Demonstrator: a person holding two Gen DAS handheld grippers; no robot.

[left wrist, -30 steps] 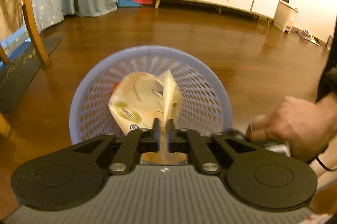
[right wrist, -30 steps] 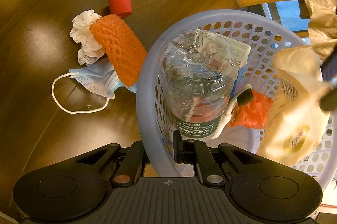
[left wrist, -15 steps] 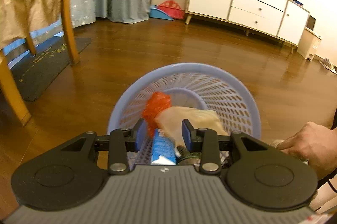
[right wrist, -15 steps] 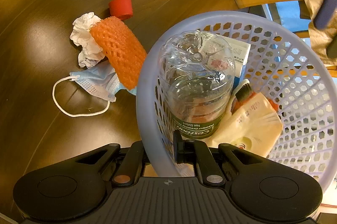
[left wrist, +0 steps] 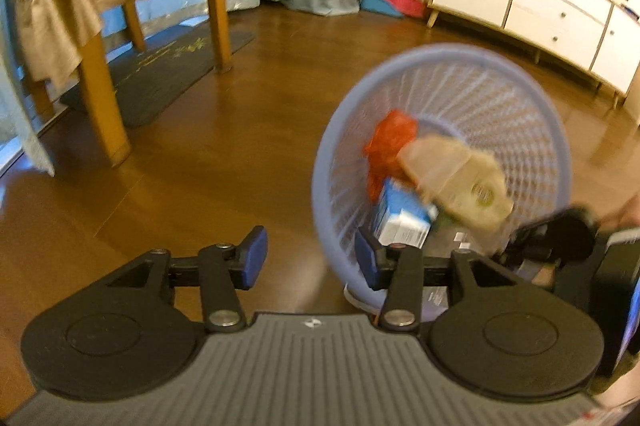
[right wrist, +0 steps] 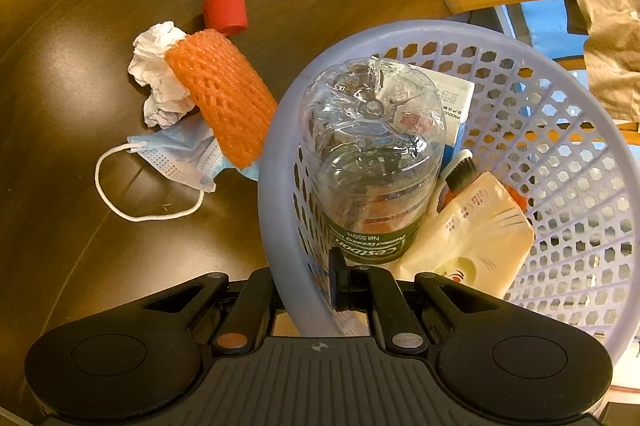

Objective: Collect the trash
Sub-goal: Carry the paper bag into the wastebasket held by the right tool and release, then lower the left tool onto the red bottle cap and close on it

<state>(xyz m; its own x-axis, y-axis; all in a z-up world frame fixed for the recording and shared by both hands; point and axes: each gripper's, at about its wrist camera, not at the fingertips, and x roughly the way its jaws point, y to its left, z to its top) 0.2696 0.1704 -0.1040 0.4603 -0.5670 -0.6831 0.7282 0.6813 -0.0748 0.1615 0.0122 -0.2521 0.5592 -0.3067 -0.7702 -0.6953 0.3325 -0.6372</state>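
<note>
Right tongs [right wrist: 308, 292] stay pinched on the near rim of the lavender basket [right wrist: 568, 210], apparently to steady it while trash goes in. Left tongs [left wrist: 310, 258] have just been opening and now stand apart with nothing between them, off the basket's left side above bare floor [left wrist: 192, 194], which suggests their load is delivered.

Perforated plastic walls make the basket light, so a hold on its rim seems sensible. Inside, a clear ribbed bottle [right wrist: 372, 162] leans on the near wall, base upward; beside it lie a glossy cream pouch [right wrist: 476, 238], a blue-and-white carton [left wrist: 400, 218], and a dark-bristled brush [right wrist: 460, 174].

Uncollected trash lies on the dark polished floor just left of the basket: an orange foam net sleeve [right wrist: 222, 94], a pleated blue mask [right wrist: 180, 154] with a white loop, a crumpled white tissue [right wrist: 158, 70], and a red cap [right wrist: 224, 11].
</note>
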